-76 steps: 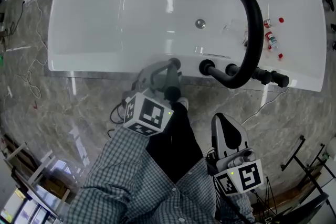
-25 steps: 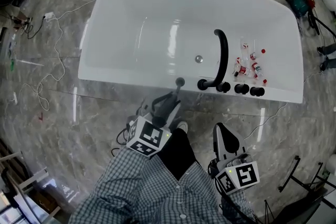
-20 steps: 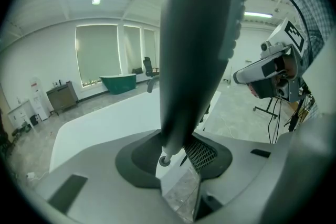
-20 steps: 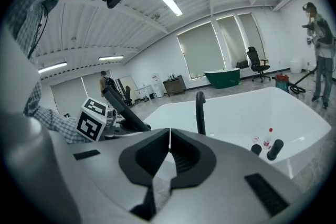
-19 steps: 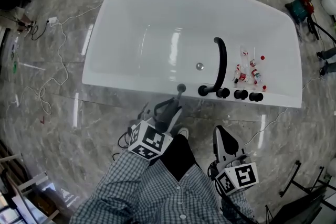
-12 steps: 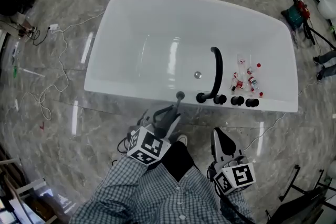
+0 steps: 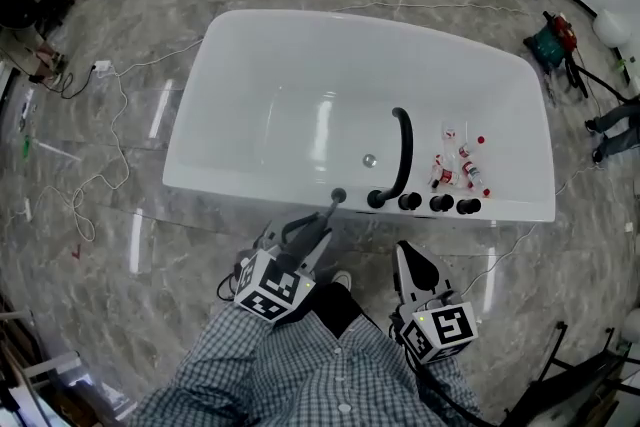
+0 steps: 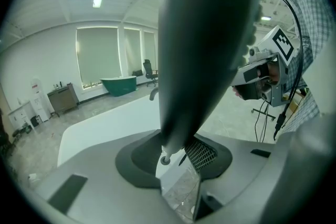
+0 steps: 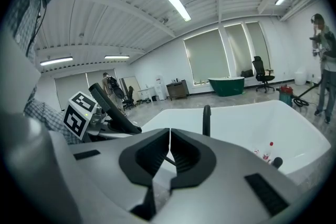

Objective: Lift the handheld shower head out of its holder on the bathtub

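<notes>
One white bathtub, one curved black spout and three black knobs on its near rim, one black shower head clamped in left gripper, tip by that rim, right gripper jaws pressed together, empty.

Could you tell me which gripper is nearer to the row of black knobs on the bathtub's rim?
Right. The right gripper is just below the knobs in the head view; the left gripper, holding the shower head, is lower left of them.
</notes>
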Demonstrator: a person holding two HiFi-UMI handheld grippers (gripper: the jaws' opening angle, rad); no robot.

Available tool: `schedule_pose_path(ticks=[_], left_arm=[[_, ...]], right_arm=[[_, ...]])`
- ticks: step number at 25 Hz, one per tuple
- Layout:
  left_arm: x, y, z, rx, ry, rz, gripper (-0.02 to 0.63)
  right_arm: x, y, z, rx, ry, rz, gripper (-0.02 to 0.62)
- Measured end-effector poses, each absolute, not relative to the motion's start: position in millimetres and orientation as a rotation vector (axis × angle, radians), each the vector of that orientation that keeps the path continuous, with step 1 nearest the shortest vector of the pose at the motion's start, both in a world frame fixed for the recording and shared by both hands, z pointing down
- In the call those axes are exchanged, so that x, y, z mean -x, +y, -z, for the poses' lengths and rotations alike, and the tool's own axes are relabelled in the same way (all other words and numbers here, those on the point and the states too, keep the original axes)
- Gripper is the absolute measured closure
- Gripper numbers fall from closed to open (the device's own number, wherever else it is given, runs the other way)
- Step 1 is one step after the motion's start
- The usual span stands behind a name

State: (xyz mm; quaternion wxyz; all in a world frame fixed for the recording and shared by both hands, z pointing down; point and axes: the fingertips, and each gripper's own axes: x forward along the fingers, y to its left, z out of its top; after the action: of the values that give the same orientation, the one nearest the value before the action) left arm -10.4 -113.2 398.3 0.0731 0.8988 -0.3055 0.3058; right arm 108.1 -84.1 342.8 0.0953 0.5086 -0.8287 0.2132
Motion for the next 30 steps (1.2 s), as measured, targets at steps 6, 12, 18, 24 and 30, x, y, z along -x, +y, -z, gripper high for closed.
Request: schedule_pose_path(ticks=[6, 12, 18, 24, 30], left_arm=[[17.2, -109.1, -377.9, -2.719, -0.934, -0.906, 0.465], [22.3, -104.2, -364.6, -2.729, -0.947, -0.911, 0.465], [28.5, -95.4, -343.7, -2.761, -0.953, -0.922, 0.465], [24.3, -84.4, -329.8, -2.818, -0.926, -0.932, 0.465], [26.1, -80.9, -310.2, -2.826, -0.936, -0.897, 0.465]], right_arm=[[-102.1, -87.6, -322.9, -1.514, -2.478, -0.58, 0.577], [-96.9, -89.3, -306.3, -1.504, -2.506, -0.522, 0.577], [-100.3, -93.1, -287.3, -1.53, -2.514, -0.47, 0.577], [-104.0, -94.7, -277.3, -1.558, -2.521, -0.422, 0.577], [-93.0, -94.4, -259.6, -1.524, -2.567, -0.374, 0.577]])
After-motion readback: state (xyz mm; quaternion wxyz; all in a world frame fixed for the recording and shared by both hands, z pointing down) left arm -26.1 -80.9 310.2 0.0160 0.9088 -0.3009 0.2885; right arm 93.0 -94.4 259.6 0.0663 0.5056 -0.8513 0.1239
